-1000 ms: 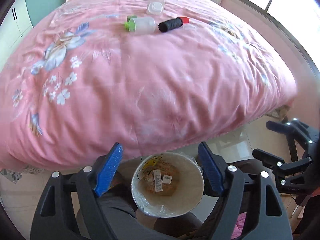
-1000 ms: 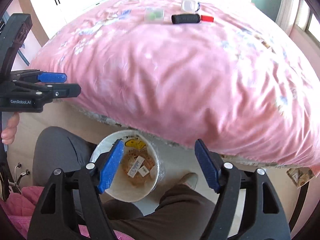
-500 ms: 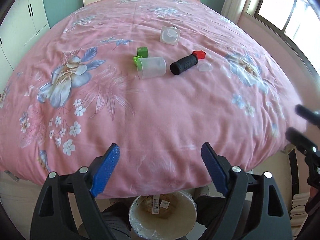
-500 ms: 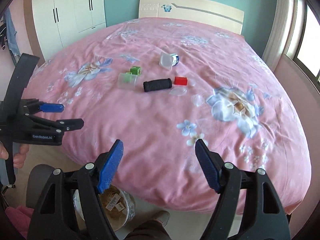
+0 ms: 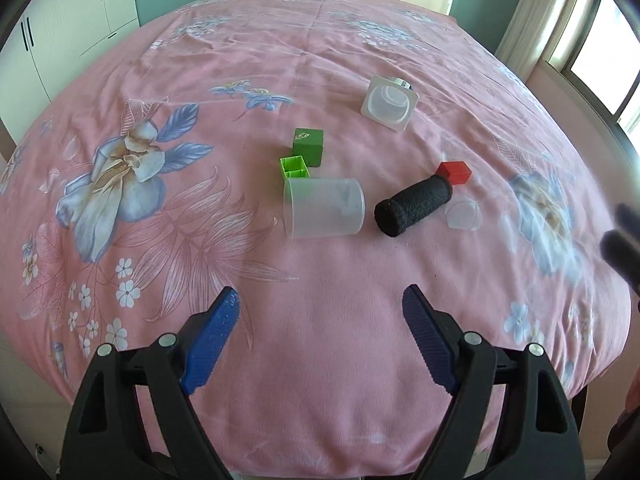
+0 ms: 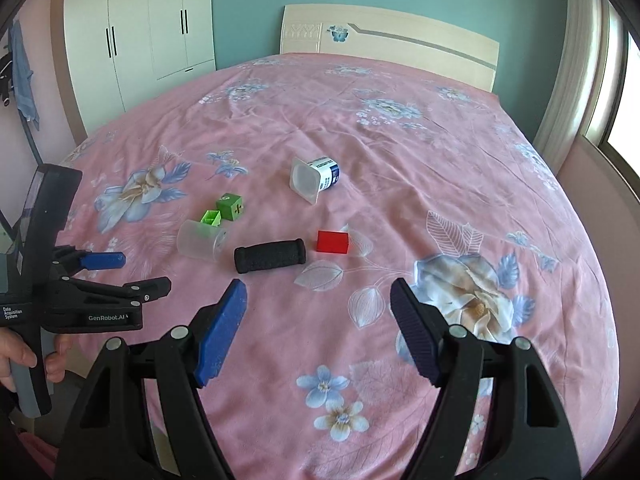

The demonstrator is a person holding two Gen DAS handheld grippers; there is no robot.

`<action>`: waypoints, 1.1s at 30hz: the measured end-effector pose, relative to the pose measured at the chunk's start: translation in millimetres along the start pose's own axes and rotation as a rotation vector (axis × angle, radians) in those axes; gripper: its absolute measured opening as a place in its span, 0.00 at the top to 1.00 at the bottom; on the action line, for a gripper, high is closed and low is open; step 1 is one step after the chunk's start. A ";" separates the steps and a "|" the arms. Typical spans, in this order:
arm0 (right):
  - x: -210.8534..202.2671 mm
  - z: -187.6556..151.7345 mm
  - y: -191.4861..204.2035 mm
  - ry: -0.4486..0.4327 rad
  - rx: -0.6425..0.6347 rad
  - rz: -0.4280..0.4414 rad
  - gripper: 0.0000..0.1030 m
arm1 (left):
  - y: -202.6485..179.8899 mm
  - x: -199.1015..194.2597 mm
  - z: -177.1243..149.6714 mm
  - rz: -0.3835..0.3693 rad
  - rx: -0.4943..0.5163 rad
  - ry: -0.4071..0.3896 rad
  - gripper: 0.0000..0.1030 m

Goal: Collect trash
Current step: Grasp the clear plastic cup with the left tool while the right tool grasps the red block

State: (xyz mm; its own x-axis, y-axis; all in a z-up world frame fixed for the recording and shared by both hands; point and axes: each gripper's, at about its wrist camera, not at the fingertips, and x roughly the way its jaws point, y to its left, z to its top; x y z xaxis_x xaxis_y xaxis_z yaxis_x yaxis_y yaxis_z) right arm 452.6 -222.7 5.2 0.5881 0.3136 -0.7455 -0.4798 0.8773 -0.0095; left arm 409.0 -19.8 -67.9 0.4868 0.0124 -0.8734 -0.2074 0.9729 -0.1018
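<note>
Several items lie on the pink flowered bed [image 5: 320, 340]: a clear plastic cup on its side [image 5: 324, 208] [image 6: 202, 240], a black foam roller [image 5: 414, 204] [image 6: 270, 256], a red block [image 5: 454, 172] [image 6: 333, 241], a dark green cube [image 5: 308, 146] [image 6: 229, 207], a light green open box [image 5: 294, 167] [image 6: 211, 218], a white yogurt cup [image 5: 390, 108] [image 6: 314, 178] and a small clear lid [image 5: 464, 214] [image 6: 320, 276]. My left gripper [image 5: 318, 320] is open, empty, short of the clear cup. My right gripper [image 6: 318, 300] is open, empty, just short of the roller.
The left gripper tool [image 6: 108, 280] shows at the left of the right wrist view, held by a hand. A headboard [image 6: 388, 44], white wardrobes [image 6: 140, 32] and a window [image 5: 600, 40] surround the bed [image 6: 400, 160].
Both grippers have risen from over the trash bin beside the bed and moved forward over it. The bin has dropped out of view and the items have come closer.
</note>
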 end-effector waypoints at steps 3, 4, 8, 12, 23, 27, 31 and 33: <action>32.9 10.0 -11.2 0.025 0.012 0.005 0.28 | -1.6 16.7 11.8 0.028 -0.033 -0.009 0.17; 44.5 12.2 -13.6 0.036 0.014 0.006 0.28 | -1.4 22.6 14.9 0.034 -0.043 -0.005 0.17; 92.3 18.9 -17.5 0.079 -0.013 -0.024 0.28 | -0.6 45.3 26.3 0.071 -0.059 0.004 0.17; 135.6 23.0 -21.3 0.118 -0.013 -0.014 0.28 | 0.3 59.9 36.2 0.099 -0.058 -0.018 0.17; 205.9 28.2 -33.5 0.202 0.091 0.037 0.28 | 5.2 89.6 47.6 0.107 -0.076 0.001 0.17; 218.1 27.2 -36.3 0.221 0.133 0.051 0.29 | 11.8 95.0 51.0 0.096 -0.090 -0.004 0.17; 223.0 27.6 -33.6 0.219 0.148 0.027 0.32 | 17.2 99.1 55.4 0.087 -0.108 -0.017 0.17; 223.2 25.6 -28.8 0.210 0.131 0.007 0.37 | 19.8 102.1 57.1 0.075 -0.103 -0.017 0.17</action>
State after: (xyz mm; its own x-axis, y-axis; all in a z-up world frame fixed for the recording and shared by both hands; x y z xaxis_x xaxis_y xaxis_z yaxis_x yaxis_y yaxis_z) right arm 614.3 -168.6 -143.9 0.4307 0.2491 -0.8674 -0.3868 0.9193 0.0720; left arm 503.0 13.9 -131.9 0.4812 0.0887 -0.8721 -0.3297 0.9402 -0.0862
